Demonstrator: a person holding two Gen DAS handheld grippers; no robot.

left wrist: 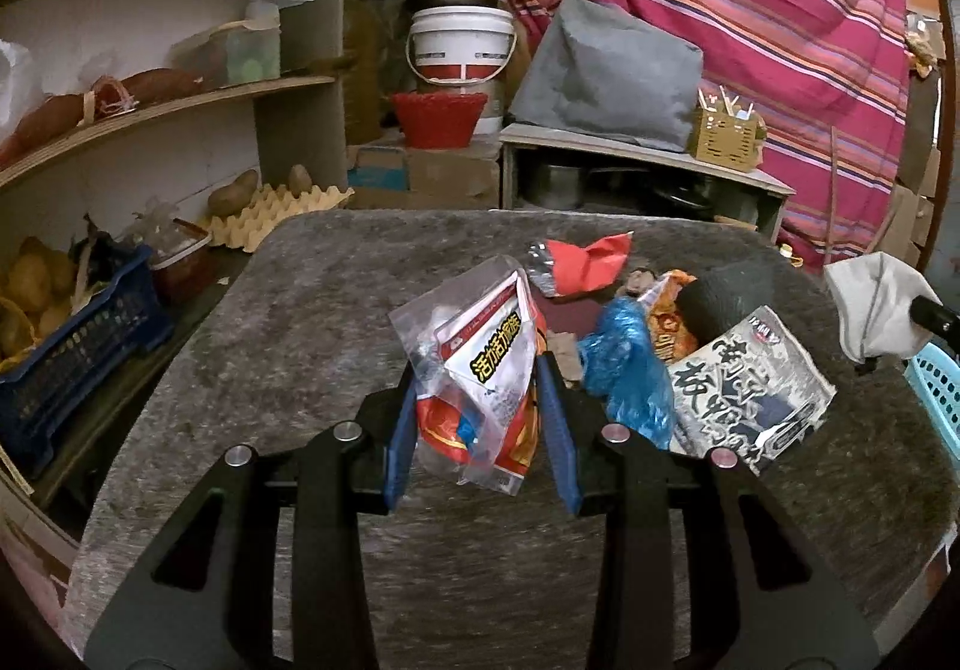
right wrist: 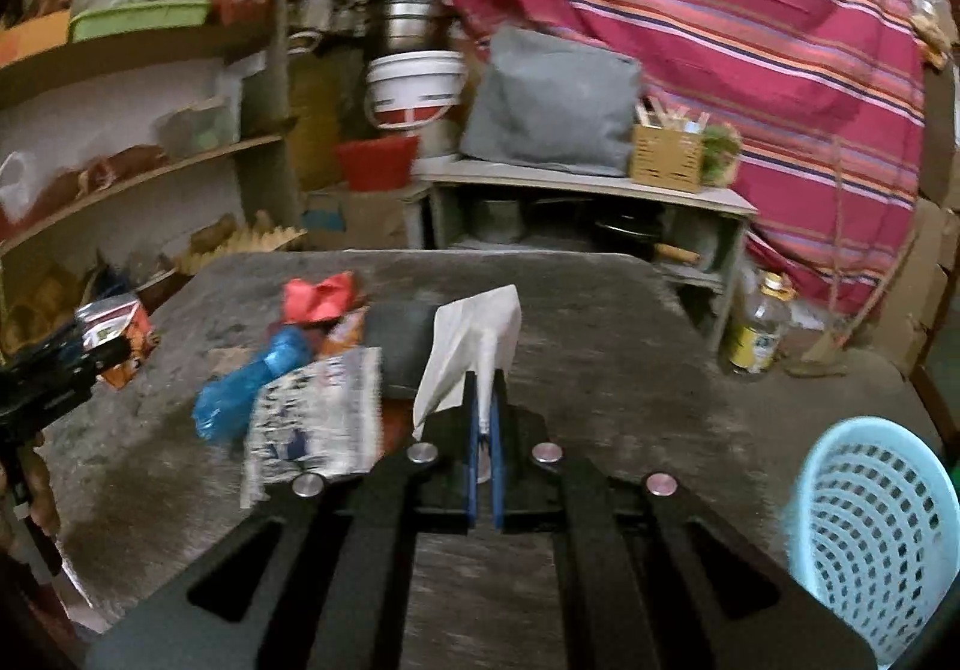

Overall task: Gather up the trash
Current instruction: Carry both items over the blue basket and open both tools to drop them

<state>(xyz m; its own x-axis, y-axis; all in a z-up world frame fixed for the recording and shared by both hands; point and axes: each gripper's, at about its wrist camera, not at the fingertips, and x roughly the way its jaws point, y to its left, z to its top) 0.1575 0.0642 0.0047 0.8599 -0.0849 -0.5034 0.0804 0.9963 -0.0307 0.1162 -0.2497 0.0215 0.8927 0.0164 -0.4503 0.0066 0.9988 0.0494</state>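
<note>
My left gripper (left wrist: 480, 379) is shut on a clear plastic bag with a red-and-white wrapper (left wrist: 486, 364), lifted above the grey table (left wrist: 288, 322). My right gripper (right wrist: 485, 388) is shut on a crumpled white tissue (right wrist: 474, 340), also off the table. That tissue (left wrist: 870, 304) shows at the right edge of the left wrist view. On the table lie a red paper (left wrist: 585, 256), a blue plastic bag (left wrist: 624, 370), an orange snack wrapper (left wrist: 666, 325) and a black-and-white packet (left wrist: 750, 388). A light blue basket (right wrist: 870, 526) stands at the table's right side.
Shelves with a blue crate (left wrist: 78, 358) of potatoes and an egg tray (left wrist: 270, 214) stand close to the table's left edge. Behind are a red basket (left wrist: 438, 117), a white bucket (left wrist: 462, 42) and a low cabinet (left wrist: 642, 172). A bottle (right wrist: 756, 328) stands on the floor at the right.
</note>
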